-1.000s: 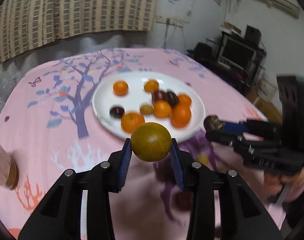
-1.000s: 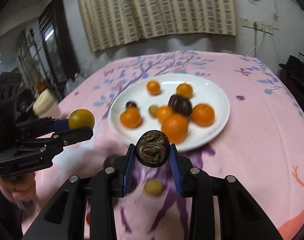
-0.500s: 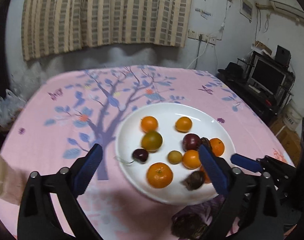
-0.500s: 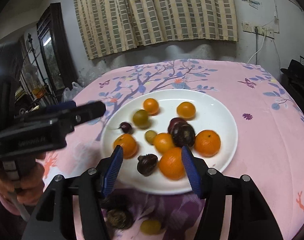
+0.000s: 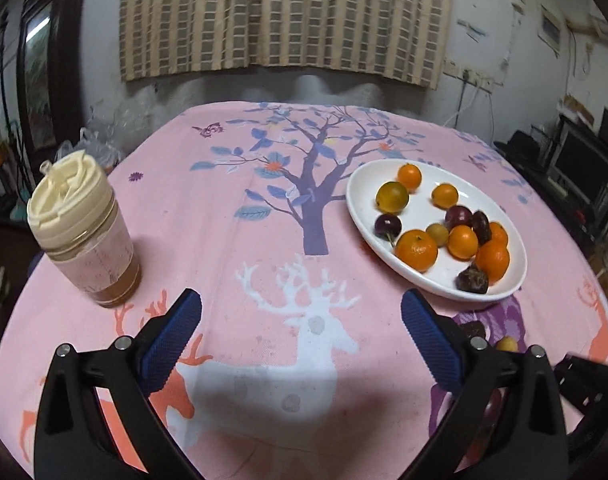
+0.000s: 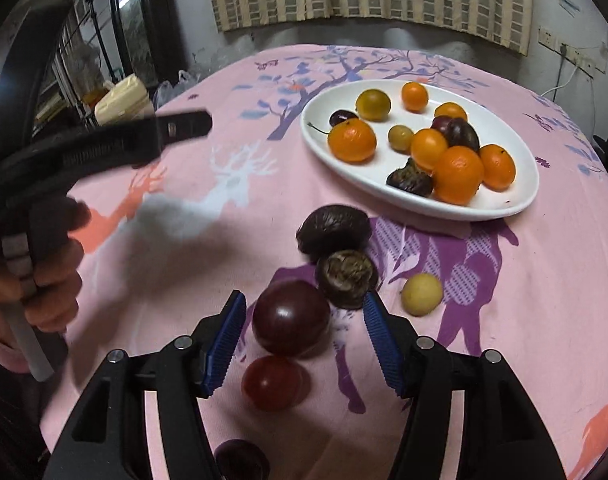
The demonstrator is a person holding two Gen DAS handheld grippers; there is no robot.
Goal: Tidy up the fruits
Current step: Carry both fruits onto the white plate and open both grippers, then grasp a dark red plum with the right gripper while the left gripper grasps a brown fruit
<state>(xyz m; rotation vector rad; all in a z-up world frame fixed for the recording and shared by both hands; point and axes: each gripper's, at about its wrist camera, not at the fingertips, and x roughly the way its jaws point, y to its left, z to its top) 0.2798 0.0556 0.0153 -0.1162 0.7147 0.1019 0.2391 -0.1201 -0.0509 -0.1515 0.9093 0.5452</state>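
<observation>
- five loose fruits lay on the pink surface (image 6: 544,280) in front of the white plate (image 6: 516,208) in the right wrist view: a dark plum (image 6: 290,323), a wrinkled passion fruit (image 6: 334,230), a second shrivelled dark fruit (image 6: 347,278), a small yellow fruit (image 6: 421,294) and a red fruit (image 6: 273,381); a sixth dark shape at the bottom edge was too cut off to name.
- the right hand-held gripper (image 6: 304,340) was spread wide and empty, its blue pads either side of the dark plum without touching it.
- for a good pick, i judged the pads should drop lower around the plum's widest part and close gently, since the shrivelled fruit touched it on the far right side and could be nudged away.
- the plum looked smooth and round, so a centred squeeze would be less likely to let it slip.
- the left hand-held gripper (image 5: 302,328) was also wide and empty, above bare cloth, well apart from the plate.
- on the plate i counted eleven pieces: six orange citrus, one greenish-yellow citrus (image 6: 373,105), one small yellow-green fruit, one cherry (image 5: 387,225), one dark round fruit and one wrinkled dark fruit (image 6: 409,181); another may have hidden behind.
- one lidded jar (image 5: 84,236) stood at the left, clear of the work.
</observation>
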